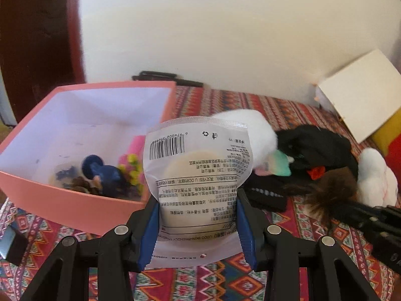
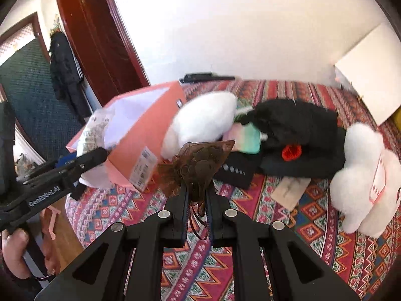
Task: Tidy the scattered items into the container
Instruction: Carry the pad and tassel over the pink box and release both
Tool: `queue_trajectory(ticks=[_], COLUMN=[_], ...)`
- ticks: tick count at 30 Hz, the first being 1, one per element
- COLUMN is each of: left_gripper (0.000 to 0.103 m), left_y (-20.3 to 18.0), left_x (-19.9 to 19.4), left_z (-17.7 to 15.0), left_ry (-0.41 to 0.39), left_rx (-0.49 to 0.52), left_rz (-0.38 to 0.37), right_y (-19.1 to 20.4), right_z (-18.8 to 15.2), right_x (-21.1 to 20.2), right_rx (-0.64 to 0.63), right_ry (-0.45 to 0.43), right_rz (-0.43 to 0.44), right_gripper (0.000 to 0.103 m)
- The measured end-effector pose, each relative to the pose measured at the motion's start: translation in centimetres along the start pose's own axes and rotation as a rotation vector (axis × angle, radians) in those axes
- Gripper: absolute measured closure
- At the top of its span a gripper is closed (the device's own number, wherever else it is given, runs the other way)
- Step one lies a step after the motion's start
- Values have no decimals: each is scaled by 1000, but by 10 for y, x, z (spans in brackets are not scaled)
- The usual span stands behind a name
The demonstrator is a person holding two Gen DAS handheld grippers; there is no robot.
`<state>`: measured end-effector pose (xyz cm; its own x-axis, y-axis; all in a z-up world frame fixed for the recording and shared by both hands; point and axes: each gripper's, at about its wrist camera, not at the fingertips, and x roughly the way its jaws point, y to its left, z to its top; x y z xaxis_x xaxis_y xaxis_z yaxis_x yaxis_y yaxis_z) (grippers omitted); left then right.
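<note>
Spreading across the whole scene, a red patterned bedcover [image 2: 313, 238] carries the clutter left to clear: a pile of black clothing [image 2: 298, 135], a white plush toy [image 2: 363, 178] at its right and a white fluffy piece [image 2: 200, 123] lying close beside the container. The container, a pink cardboard box [image 1: 75, 200] with a white lining, stands open at the left and already holds a dark blue dumbbell-shaped toy [image 1: 102, 173], something pink and yellow, and other small pieces too blurred to name.

The left gripper [image 1: 198, 225] is clamped, blue pads on either edge, on a clear sealed pouch [image 1: 198, 175] with a round cream puff inside, printed back and barcode facing the camera; it hangs in the air just beside the box's near right corner. The right gripper [image 2: 196, 198], jaws nearly together, pinches a brown gauzy hair bow [image 2: 200, 163] by its trailing ribbon above the bedcover, right of the box.

Both pieces appear to be in transit. Next, each must be carried over the rim and released above the open interior, clear of the walls.
</note>
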<state>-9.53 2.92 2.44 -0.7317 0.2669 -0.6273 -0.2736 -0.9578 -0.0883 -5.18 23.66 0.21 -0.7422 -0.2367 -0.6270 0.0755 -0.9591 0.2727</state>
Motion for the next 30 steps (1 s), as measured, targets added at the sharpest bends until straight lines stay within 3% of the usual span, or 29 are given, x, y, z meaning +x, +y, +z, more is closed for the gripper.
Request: queue_trajectory(ticks=[9,13,18,24,30], left_gripper=[55,55,55,55,53], left_y=[53,75,105,154,181], left_x=[-25,-31,-29,7,36], left_z=[28,44,58,59,58], left_ry=[-99,-139,-178,-119,-79], left_rx=[-88,-127,-151,-191,-213], left_rz=[56,85,149,217,210], right_y=[51,79,118,164,202], right_z=[41,60,79,87,93], right_x=[-25,-23,-1,47,99], right_rx=[-108,-168,-226,-306,-367], right_ry=[-193,-238,-241,-193,-149], right_rz=[-30,-24,24,56,31], right_gripper=[91,91,91,91,91])
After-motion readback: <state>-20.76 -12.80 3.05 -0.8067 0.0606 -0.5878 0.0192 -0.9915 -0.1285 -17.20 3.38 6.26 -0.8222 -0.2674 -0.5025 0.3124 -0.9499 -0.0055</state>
